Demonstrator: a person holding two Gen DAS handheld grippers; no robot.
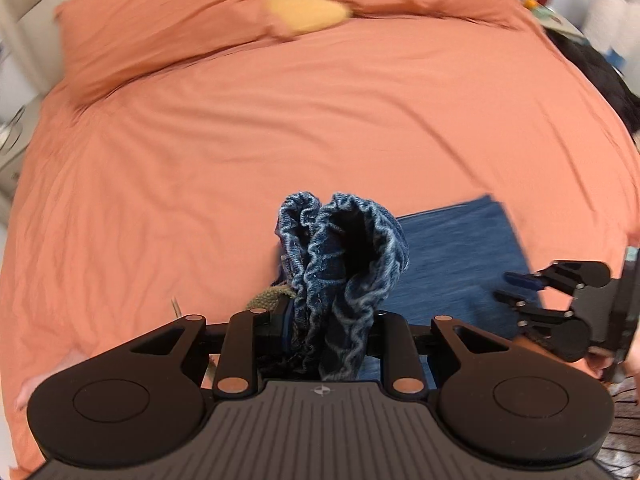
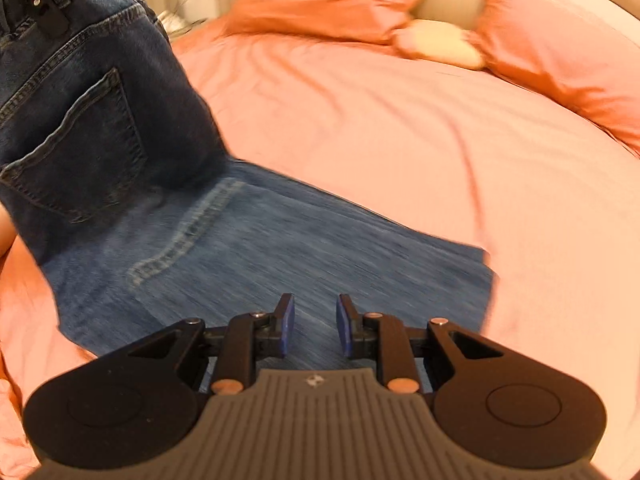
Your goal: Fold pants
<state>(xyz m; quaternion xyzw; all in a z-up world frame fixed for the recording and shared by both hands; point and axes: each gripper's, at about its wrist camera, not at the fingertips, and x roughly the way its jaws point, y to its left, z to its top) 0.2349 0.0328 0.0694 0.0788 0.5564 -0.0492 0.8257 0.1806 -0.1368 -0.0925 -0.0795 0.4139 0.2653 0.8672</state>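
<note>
One bed (image 1: 280, 140), two pillows (image 1: 160, 28), one pair of pants (image 2: 280, 248) lying partly flat on it. I judge the fold is mid-way: my left gripper (image 1: 320, 320) has its jaws clamped on the bunched waistband, lifted. Next, carry it over the legs. My right gripper (image 2: 316, 324) hovers, jaws narrow and empty.

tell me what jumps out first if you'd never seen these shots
A bunched wad of dark blue denim pants is clamped in the left claw, lifted above the wide orange bedspread. The right claw hovers open and empty over the flat leg part. At the head of the bed, orange pillows flank a blurred yellow soft toy.
</note>
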